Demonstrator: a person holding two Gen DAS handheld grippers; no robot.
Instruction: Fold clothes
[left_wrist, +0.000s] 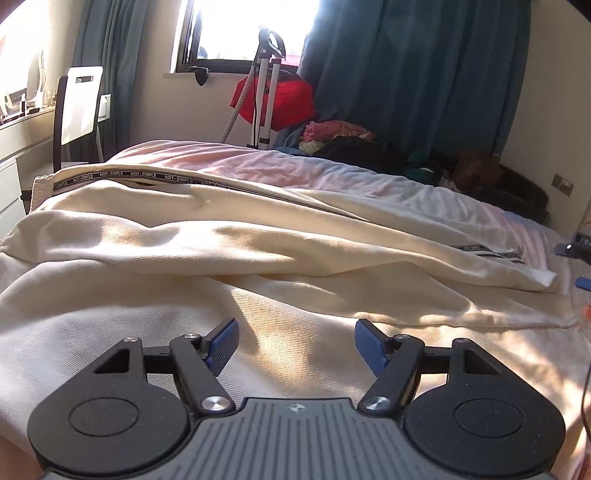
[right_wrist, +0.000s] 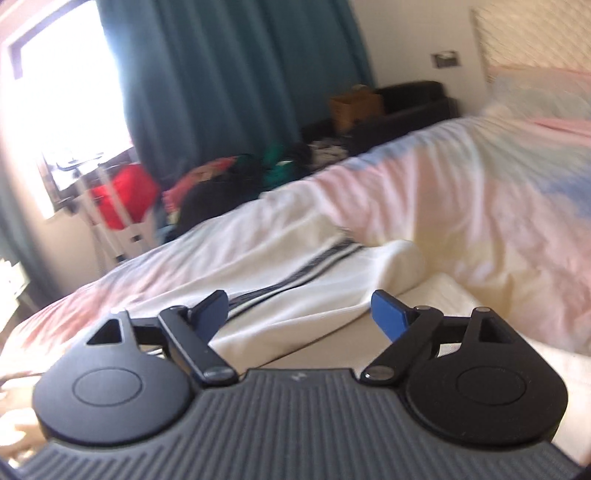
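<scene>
A cream garment (left_wrist: 229, 251) with a black printed trim band (left_wrist: 147, 176) lies spread over the bed, folded over on itself along its length. My left gripper (left_wrist: 297, 345) hovers just above its near part, jaws open, nothing between the blue pads (left_wrist: 221, 345). In the blurred right wrist view the same cream garment (right_wrist: 332, 280) shows a dark striped band (right_wrist: 314, 266). My right gripper (right_wrist: 299, 315) stands open over it, with only cloth lying below the gap and no fold pinched.
The bed has a pastel pink and blue cover (left_wrist: 332, 166). Behind it lie a heap of clothes (left_wrist: 351, 140), a red bag on a metal stand (left_wrist: 273, 96), teal curtains (left_wrist: 406, 66) and a dark sofa (right_wrist: 406, 103). A chair (left_wrist: 79, 107) stands at the left.
</scene>
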